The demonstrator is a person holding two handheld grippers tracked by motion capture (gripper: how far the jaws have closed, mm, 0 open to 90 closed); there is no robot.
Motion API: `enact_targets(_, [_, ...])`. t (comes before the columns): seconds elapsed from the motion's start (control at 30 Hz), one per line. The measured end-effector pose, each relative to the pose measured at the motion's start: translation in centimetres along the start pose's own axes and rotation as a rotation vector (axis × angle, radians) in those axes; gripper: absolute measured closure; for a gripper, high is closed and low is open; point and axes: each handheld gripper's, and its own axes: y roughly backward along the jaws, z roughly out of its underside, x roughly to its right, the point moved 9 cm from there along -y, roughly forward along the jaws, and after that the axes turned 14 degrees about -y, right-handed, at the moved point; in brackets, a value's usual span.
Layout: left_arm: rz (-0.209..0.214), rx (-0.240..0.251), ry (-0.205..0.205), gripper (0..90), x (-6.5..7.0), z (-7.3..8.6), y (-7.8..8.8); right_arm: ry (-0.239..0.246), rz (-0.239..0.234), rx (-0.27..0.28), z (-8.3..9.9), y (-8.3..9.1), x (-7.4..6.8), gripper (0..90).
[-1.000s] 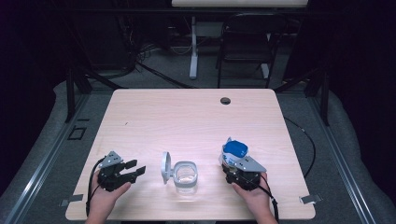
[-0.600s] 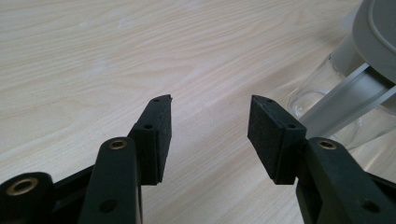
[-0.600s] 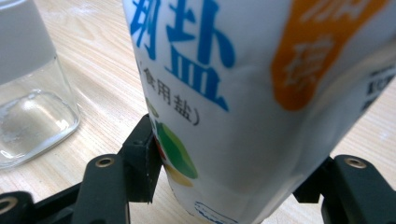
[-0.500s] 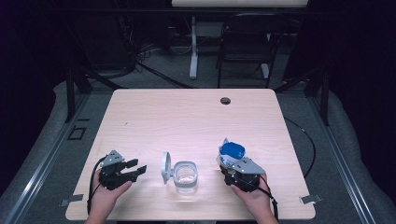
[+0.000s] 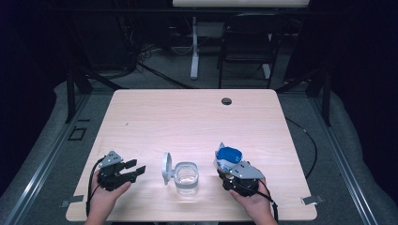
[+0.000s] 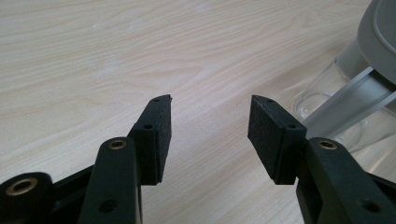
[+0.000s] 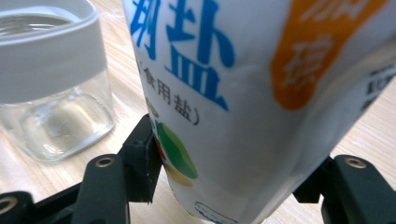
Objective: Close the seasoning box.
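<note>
Right gripper (image 5: pixel 225 165) sits near the front edge of the table (image 5: pixel 187 117), right of centre, jaws clamped on a salt bag (image 5: pixel 227 156). In the right gripper view the bag (image 7: pixel 243 93) stands between the two black jaws, squeezed at its lower part, white with blue and orange print and a green patch low down. Bag's blue top shows in the high view, tilted slightly toward the jar.

Jar (image 5: pixel 187 176) stands near the front edge, about mid-width, clear glass with a white collar, open. Its lid (image 5: pixel 166 167) is flipped up on the left side, standing about upright, attached to the jar. In the right gripper view the jar (image 7: pixel 51 84) is just beside the bag, apart from it; whether there's anything inside I cannot tell.

Left gripper (image 5: pixel 133 170) is toward the front-left corner, held in the left hand (image 5: pixel 104 194), jaws apart and holding nothing, pointing right toward the jar. In the left gripper view the pads (image 6: pixel 159 135) hang over bare wood, and the jar (image 6: pixel 341 107) with its grey lid (image 6: pixel 380 37) is at the right edge, near but not touching the jaws.

Right hand (image 5: pixel 253 201) grips its tool from the front edge. Cable hole (image 5: pixel 226 101) lies near the back edge, right of centre.
</note>
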Motion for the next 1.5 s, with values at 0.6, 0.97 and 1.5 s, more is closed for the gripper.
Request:
enact_targets(0.6, [-0.024, 0.016, 0.023, 49.8, -0.9, 0.3, 1.3, 0.091, -0.018, -0.009, -2.4, -0.6, -1.5, 38.5])
enact_targets(0.97, [-0.040, 0.018, 0.024, 49.8, -0.8, 0.4, 1.8, 0.135, -0.009, -0.026, -2.2, -1.2, -1.4, 38.5])
enact_targets(1.5, [-0.032, 0.013, 0.025, 49.8, -1.0, 0.5, 1.4, 0.249, 0.044, -0.045, -2.7, -1.6, -1.0, 38.6])
